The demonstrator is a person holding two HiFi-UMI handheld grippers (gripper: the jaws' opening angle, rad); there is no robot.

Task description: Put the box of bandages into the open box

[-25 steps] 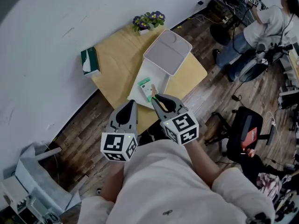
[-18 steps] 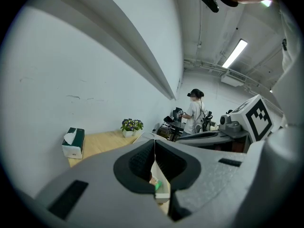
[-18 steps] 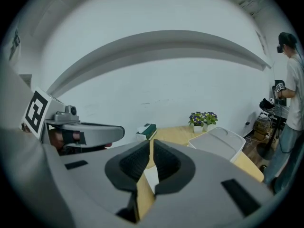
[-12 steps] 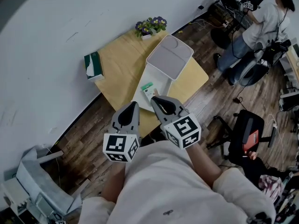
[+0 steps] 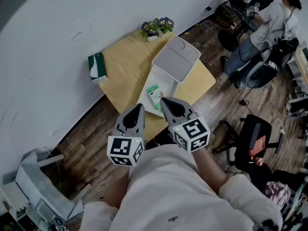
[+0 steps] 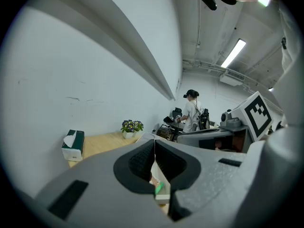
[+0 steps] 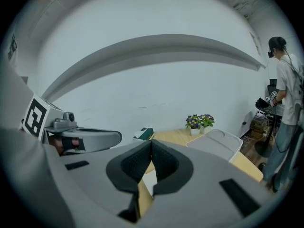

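Both tongs are clenched on nothing: our right tongs [image 5: 164, 101] have just finished closing, their jaws meeting flat with only air between them, and our left tongs [image 5: 139, 107] are shut and empty too. A second ago the right jaws stood a little apart with their tip over the near edge of the box of bandages [image 5: 155, 94]. Now we have drawn them back toward us and the tip sits beside that box, no longer on it. The left tongs have barely shifted, hanging beside the right pair above the near edge of the table [image 5: 124, 66].

The box of bandages lies flat inside the white base of the open box [image 5: 162, 79], toward its near end, with the grey lid [image 5: 176, 57] thrown back beyond it. It has not moved as the right tongs left, so we judge it is resting on its own.

For the task, we take this to mean the placing is done: the thing is in, and both tongs are free. The tissue box [image 5: 97, 66] and flower pot [image 5: 157, 27] sit untouched at the table's far side.
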